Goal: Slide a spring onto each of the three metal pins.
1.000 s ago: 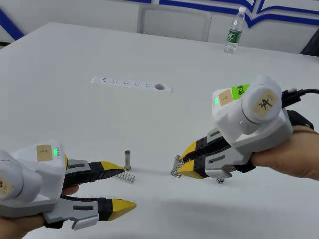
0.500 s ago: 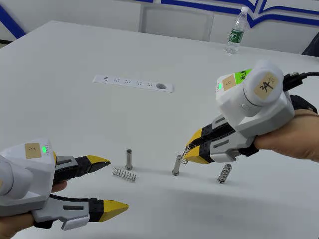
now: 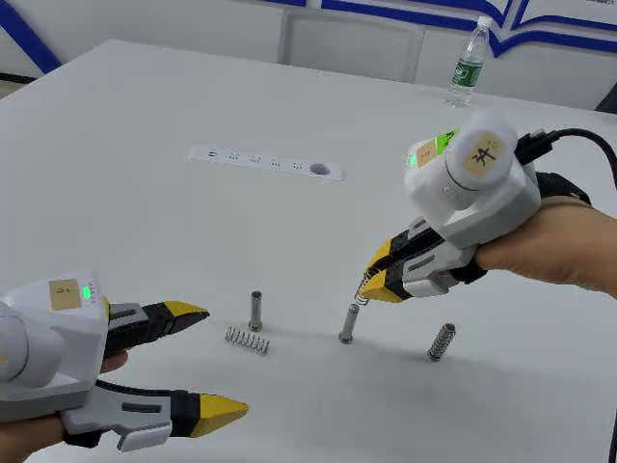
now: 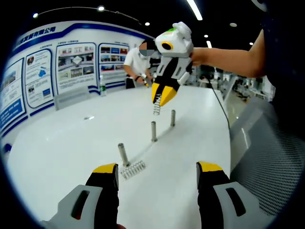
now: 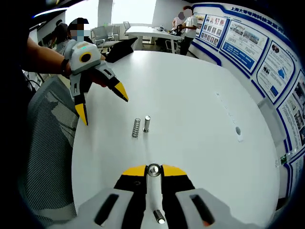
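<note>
Three metal pins stand in a row on the white table (image 3: pixel 145 212). The left pin (image 3: pixel 255 311) (image 4: pixel 123 154) (image 5: pixel 147 123) is bare, with a loose spring (image 3: pixel 246 339) (image 4: pixel 133 169) (image 5: pixel 136 128) lying beside it. Over the bare middle pin (image 3: pixel 348 323) (image 4: pixel 153 131), my right gripper (image 3: pixel 371 285) (image 4: pixel 162 98) (image 5: pixel 154 171) is shut on a spring (image 3: pixel 362 288) (image 4: pixel 156 108) (image 5: pixel 153 169) that hangs just above the pin's top. A spring sits on the right pin (image 3: pixel 442 340) (image 4: pixel 173 117). My left gripper (image 3: pixel 214 362) (image 4: pixel 158 168) (image 5: pixel 105 109) is open and holds nothing, near the loose spring.
A white power strip (image 3: pixel 260 162) lies farther back on the table. A water bottle (image 3: pixel 468 63) stands at the far edge, and a chair (image 3: pixel 352 43) is behind it. People stand in the room beyond (image 4: pixel 136 64).
My right gripper has risen with its spring, from low beside the middle pin to just above its top. The right pin with its spring has come into sight. The left gripper has barely moved.
</note>
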Action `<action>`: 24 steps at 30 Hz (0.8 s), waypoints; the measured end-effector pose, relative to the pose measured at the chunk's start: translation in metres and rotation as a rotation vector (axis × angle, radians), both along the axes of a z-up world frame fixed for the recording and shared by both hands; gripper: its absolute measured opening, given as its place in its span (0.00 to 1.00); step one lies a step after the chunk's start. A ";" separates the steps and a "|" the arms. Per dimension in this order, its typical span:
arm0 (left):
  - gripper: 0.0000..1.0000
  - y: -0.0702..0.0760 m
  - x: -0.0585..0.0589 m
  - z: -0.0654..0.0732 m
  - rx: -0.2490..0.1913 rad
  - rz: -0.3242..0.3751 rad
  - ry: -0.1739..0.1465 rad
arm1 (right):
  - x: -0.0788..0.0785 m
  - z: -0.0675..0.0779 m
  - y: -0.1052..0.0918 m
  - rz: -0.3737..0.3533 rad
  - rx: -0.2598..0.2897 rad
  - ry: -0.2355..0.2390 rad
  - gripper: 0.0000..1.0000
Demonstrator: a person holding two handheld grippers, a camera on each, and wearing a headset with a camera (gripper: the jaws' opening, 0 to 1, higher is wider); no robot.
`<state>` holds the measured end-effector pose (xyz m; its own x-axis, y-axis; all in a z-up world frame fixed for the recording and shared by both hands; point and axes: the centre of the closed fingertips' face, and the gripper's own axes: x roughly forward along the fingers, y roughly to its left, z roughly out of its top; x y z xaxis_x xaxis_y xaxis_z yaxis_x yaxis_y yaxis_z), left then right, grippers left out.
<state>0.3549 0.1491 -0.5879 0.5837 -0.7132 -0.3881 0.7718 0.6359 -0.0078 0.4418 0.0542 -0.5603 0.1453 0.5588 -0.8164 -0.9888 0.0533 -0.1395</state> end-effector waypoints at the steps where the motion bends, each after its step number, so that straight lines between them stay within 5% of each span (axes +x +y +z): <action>1: 0.68 0.000 0.000 0.000 0.000 0.000 0.000 | 0.001 -0.001 0.000 -0.002 -0.001 0.003 0.12; 24: 0.67 0.004 -0.002 -0.005 0.005 0.012 0.015 | 0.005 -0.020 0.002 -0.023 -0.013 0.043 0.12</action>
